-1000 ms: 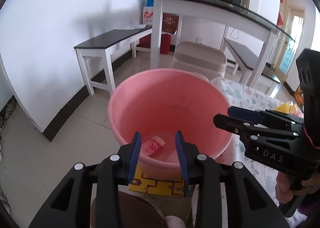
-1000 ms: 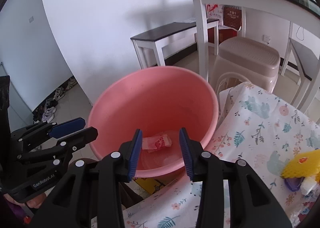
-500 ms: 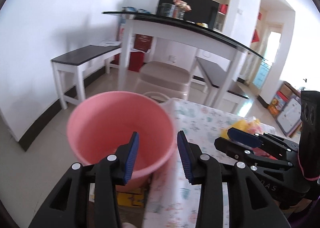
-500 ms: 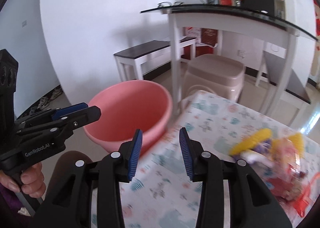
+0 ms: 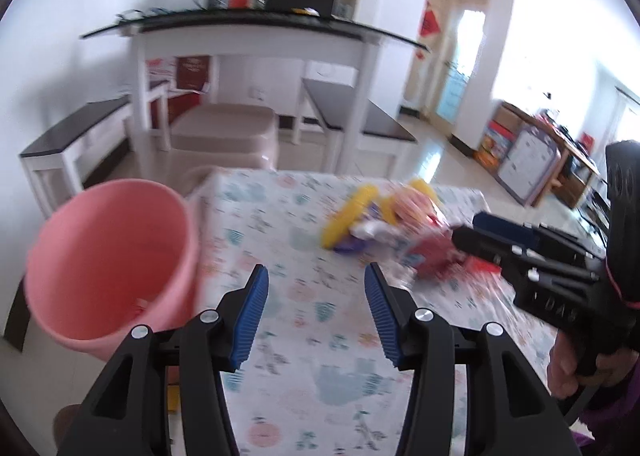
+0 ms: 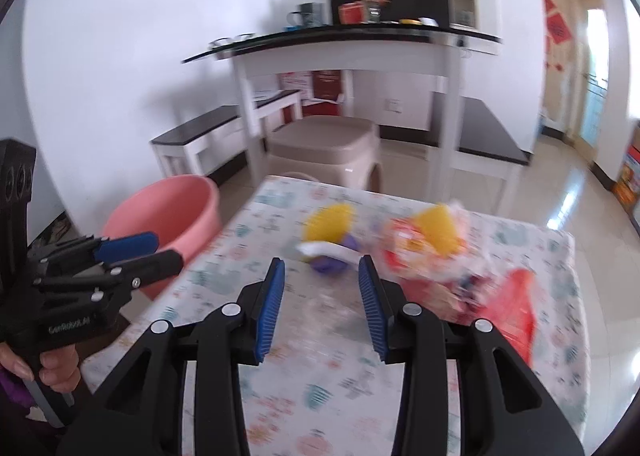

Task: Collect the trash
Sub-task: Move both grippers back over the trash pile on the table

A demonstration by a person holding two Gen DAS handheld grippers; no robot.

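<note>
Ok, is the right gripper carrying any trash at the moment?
No, the right gripper has nothing between its blue pads, and the pile of wrappers lies ahead of it on the floral tablecloth.

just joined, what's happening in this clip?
A person is clearing trash off a table with a floral cloth, holding a hand-held gripper in each hand. Both point at a blurred pile of wrappers on the table. The left hand-held gripper has nothing between its pads and its jaws are opening; the right hand-held gripper is open and empty too. A pink basin sits beside the table's left edge with something small and reddish at its bottom. Most of the trash is not yet collected.
</note>
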